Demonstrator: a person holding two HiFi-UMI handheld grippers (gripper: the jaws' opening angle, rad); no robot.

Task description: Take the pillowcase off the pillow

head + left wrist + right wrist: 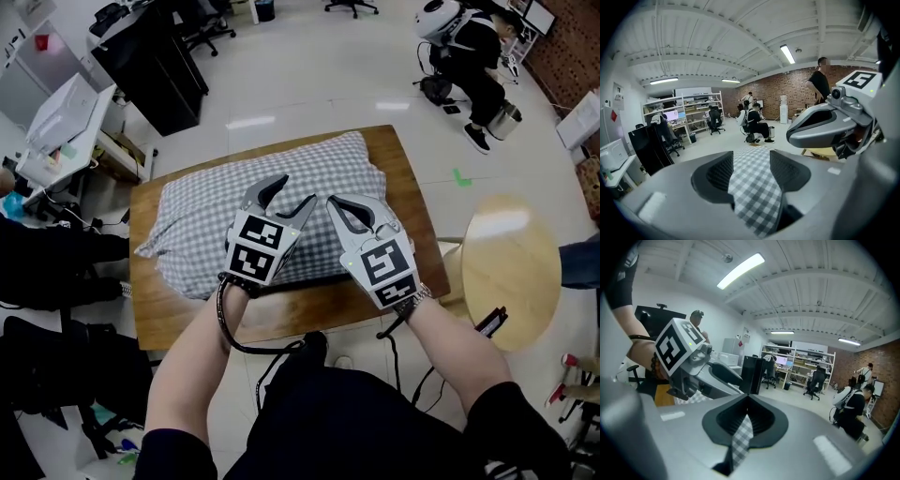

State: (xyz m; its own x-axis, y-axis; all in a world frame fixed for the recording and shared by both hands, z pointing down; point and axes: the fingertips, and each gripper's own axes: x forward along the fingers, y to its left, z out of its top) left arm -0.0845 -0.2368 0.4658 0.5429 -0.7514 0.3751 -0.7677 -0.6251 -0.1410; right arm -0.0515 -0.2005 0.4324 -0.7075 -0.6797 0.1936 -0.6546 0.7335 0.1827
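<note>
We had the pillow (281, 178) lying across the wooden table (410, 192), and the grey-and-white checked pillowcase (202, 220) was still on it, covering it all over. The pillow filled the left and middle of the table. Its far side ran close along the far edge, and one corner reached toward the left edge. A strip of bare wood was left along the near edge and at the right end.

We held both claws side by side over the near half of the pillow, pointing away from us toward the far edge. The left claw (295, 190) was open. Its two jaws stood apart, and in the left gripper view we saw checked cloth in the gap between them, with neither pad pressing on it. The right claw (332, 202) was closed, its tips together. In the right gripper view only a thin strip of checked cloth showed through the slit behind the tips. The two claws were near each other but not touching.

A black cable (246, 345) hung from the left claw down past the near edge. Off the right end of the table stood a round wooden stool (511, 267). Well beyond the far right corner we saw a person (473, 52) in dark clothes.
</note>
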